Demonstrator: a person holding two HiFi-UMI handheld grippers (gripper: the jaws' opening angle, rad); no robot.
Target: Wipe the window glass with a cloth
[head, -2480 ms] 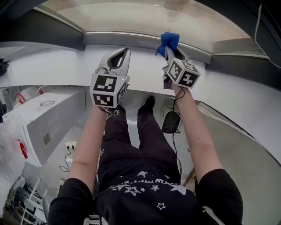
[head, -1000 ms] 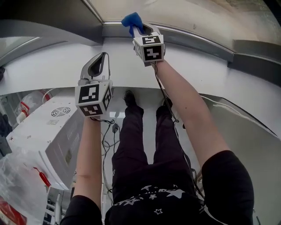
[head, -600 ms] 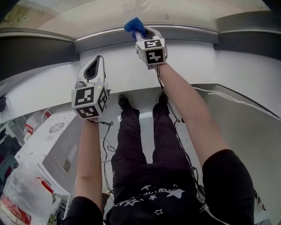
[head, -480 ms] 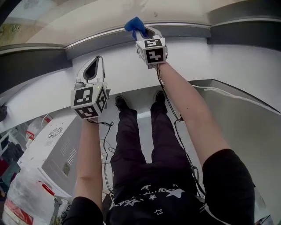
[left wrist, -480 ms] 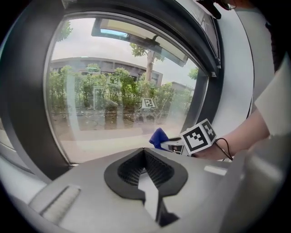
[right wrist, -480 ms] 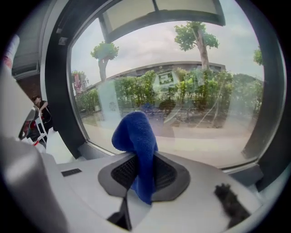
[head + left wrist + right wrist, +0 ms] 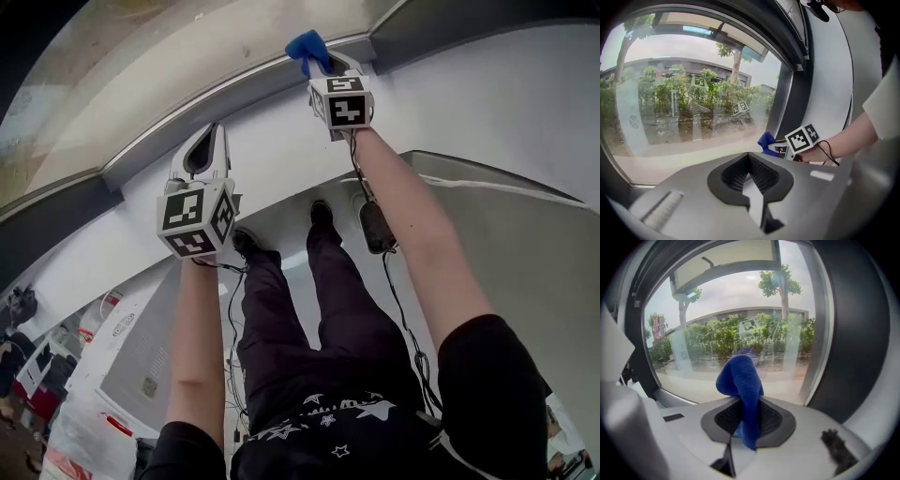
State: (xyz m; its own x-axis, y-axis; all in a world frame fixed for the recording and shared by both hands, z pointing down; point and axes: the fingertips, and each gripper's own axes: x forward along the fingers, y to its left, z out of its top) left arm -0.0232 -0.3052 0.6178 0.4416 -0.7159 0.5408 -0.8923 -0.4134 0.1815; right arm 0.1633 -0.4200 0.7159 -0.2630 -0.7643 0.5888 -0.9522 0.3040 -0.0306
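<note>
A blue cloth (image 7: pixel 307 47) is pinched in my right gripper (image 7: pixel 326 64), which is shut on it. The cloth sits at the bottom edge of the window glass (image 7: pixel 141 66), near the dark frame post (image 7: pixel 450 23). In the right gripper view the cloth (image 7: pixel 740 380) sticks up from between the jaws of my right gripper (image 7: pixel 745 416), close to the window glass (image 7: pixel 740 329). My left gripper (image 7: pixel 211 133) hangs lower and to the left over the white sill (image 7: pixel 272 122), shut and holding nothing. The left gripper view shows that left gripper (image 7: pixel 750 159), the cloth (image 7: pixel 766 139) and the window glass (image 7: pixel 684 98).
A dark vertical frame post (image 7: pixel 853 333) bounds the pane on the right. Below the sill are a white appliance (image 7: pixel 141 356), a black box with cables (image 7: pixel 375 230) and the person's legs (image 7: pixel 319 300). Trees and a building show through the glass.
The right gripper has carried the cloth along the bottom of the pane towards the right-hand frame post. The left gripper stays shut over the sill. The head view has swung.
</note>
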